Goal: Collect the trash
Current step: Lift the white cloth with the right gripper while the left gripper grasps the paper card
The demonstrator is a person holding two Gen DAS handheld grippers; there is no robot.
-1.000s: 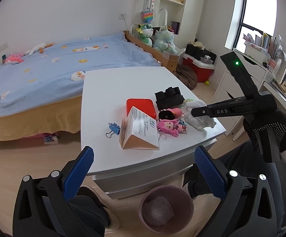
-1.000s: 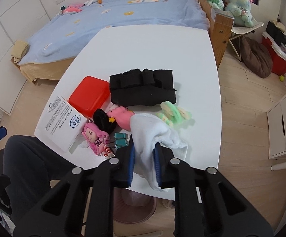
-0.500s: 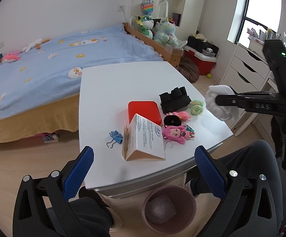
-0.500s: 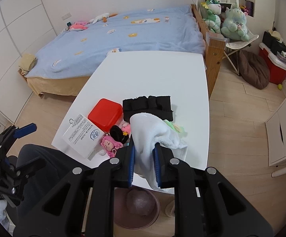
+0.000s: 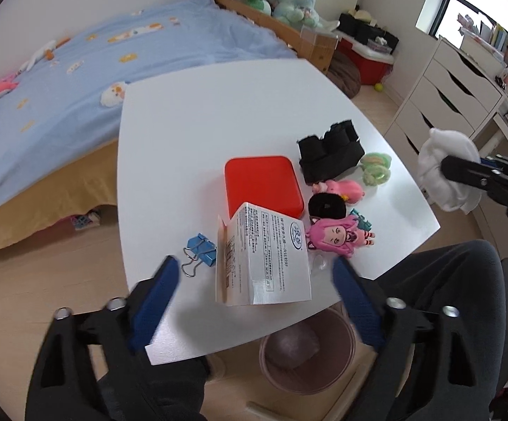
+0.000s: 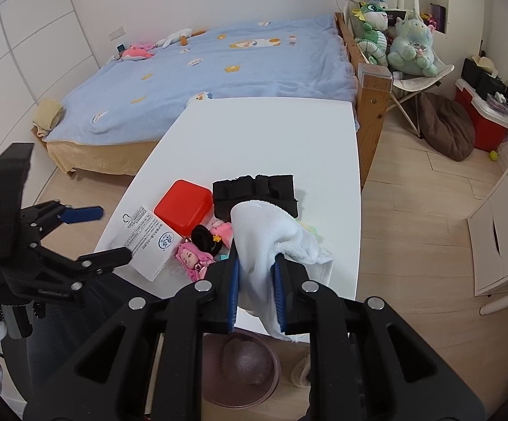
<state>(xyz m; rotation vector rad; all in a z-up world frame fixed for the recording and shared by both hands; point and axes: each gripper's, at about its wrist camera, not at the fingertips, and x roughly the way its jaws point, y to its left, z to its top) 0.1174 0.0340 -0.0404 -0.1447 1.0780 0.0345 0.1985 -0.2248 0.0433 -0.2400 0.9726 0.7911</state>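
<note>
My right gripper is shut on a crumpled white tissue and holds it in the air above the table's near right edge; it also shows in the left wrist view. My left gripper is open, its blue pads on either side of a white printed paper box at the table's front edge. A mauve trash bin with a clear liner stands on the floor under the table front; it also shows in the right wrist view.
On the white table lie a red box, a black fabric pouch, a black hair tie, a pink doll keychain, a pink toy, a green scrunchie and a blue binder clip. A bed stands behind.
My right gripper has lifted the tissue off the table and pulled it back and up. My left gripper has moved forward over the table edge, around the paper box.
</note>
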